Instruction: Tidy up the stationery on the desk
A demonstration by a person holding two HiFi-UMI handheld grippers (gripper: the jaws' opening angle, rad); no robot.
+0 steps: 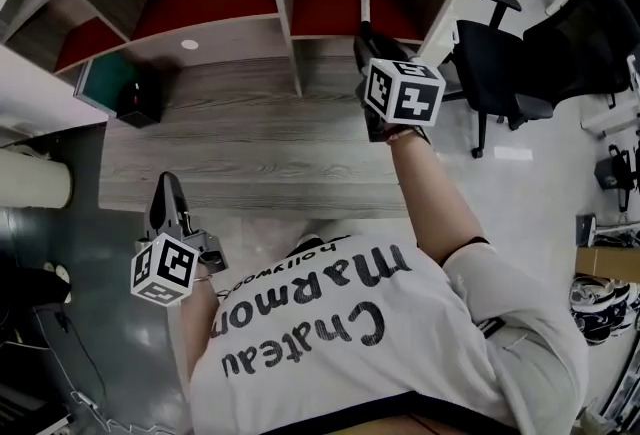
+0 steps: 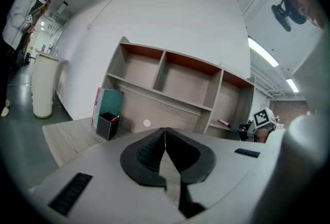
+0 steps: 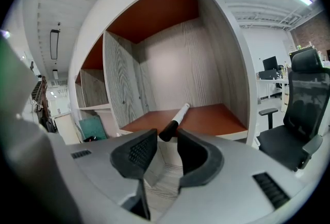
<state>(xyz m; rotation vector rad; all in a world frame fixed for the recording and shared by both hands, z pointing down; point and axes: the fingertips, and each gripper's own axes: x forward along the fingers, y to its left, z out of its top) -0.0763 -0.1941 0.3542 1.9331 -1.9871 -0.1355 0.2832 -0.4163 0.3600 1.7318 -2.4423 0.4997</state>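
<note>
A white marker with a black cap lies on the red floor of the right shelf cubby. My right gripper is right in front of the cubby, open, and the marker's black end lies just at its fingertips. Low at the desk's near left edge, my left gripper is shut with nothing in it. A black pen holder with a pen in it stands at the desk's back left, against a teal book.
The wooden desk carries a three-bay shelf unit. A small white disc sits on the back panel. A black office chair stands to the right, a white cylinder to the left.
</note>
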